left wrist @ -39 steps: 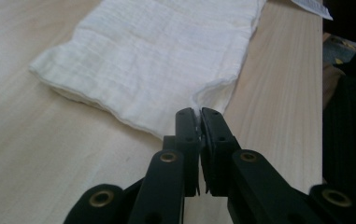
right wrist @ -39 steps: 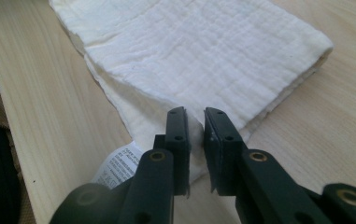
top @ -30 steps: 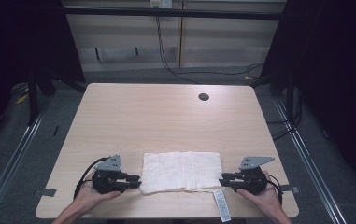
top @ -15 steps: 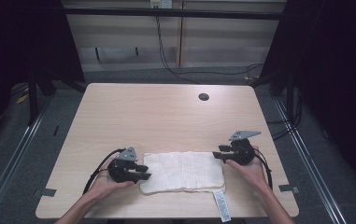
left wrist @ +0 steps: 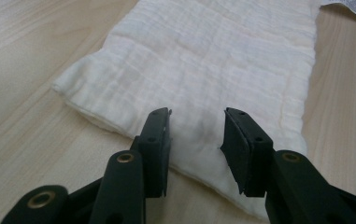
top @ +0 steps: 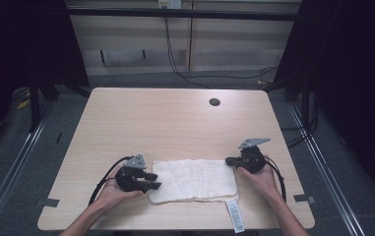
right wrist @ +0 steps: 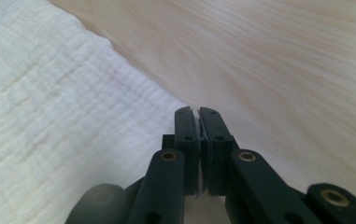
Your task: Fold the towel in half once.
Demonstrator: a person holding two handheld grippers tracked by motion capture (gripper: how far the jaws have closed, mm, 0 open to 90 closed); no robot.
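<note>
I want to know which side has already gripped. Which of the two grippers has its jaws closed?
The right gripper, at the far right corner of the white cloth: its jaws meet. The left gripper stands open over the cloth's left end.

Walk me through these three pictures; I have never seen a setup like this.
A person sits at a light wooden table, holding a black two-jaw gripper in each hand. One camera looks down from above; the other two ride on the grippers and look along their jaws. A folded white crinkled cloth with a care label lies flat near the front edge. The left gripper stands open over the cloth's end. The right gripper has just closed at the cloth's far corner; whether it pinches fabric is unclear.
</note>
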